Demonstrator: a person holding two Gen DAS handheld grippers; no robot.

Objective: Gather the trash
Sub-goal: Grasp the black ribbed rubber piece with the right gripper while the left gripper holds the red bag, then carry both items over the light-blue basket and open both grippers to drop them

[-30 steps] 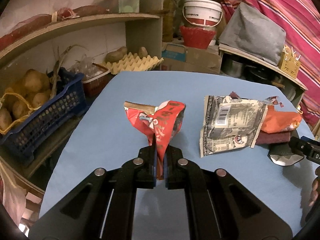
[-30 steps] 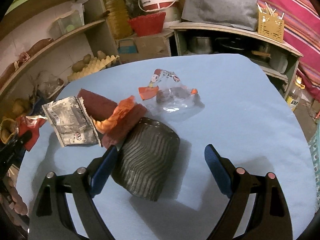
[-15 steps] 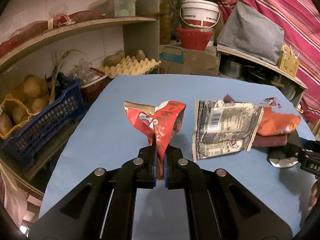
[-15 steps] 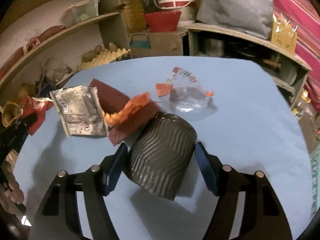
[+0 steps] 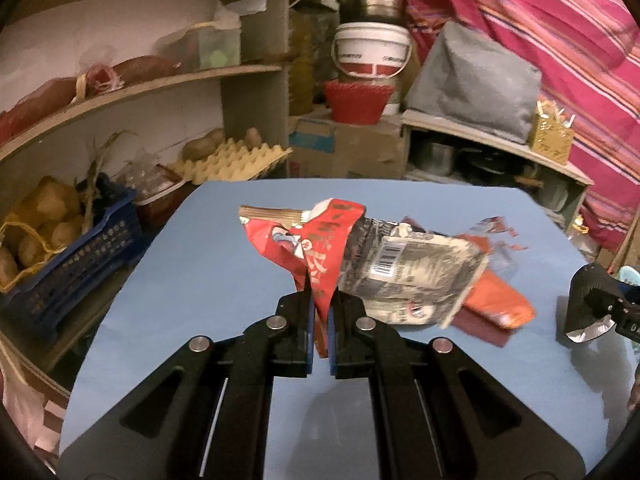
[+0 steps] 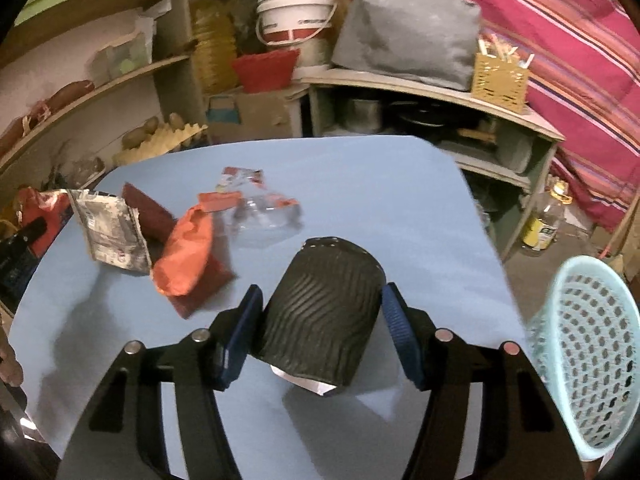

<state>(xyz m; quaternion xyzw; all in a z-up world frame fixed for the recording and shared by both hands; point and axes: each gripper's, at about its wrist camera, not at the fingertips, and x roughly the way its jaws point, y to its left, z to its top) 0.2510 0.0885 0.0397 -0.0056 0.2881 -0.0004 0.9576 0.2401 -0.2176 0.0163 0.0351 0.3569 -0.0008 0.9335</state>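
My left gripper (image 5: 319, 320) is shut on a crumpled red snack wrapper (image 5: 316, 240) and holds it above the blue table (image 5: 208, 248). My right gripper (image 6: 320, 320) is shut on a black ribbed paper cup (image 6: 324, 312), lifted off the table; the cup also shows at the right in the left wrist view (image 5: 588, 304). On the table lie a silver-grey wrapper (image 6: 112, 232), an orange wrapper (image 6: 188, 252), a dark red packet (image 6: 152, 212) and a clear plastic wrapper (image 6: 260, 212).
A pale blue mesh basket (image 6: 588, 360) stands off the table's right edge. Shelves with potatoes in a blue crate (image 5: 68, 256), egg trays (image 5: 236, 160) and buckets (image 5: 372, 52) surround the table's far and left sides.
My right gripper closed on the black cup and lifted it toward the right, bringing the basket into view. My left gripper moved right with the red wrapper, now overlapping the silver wrapper.
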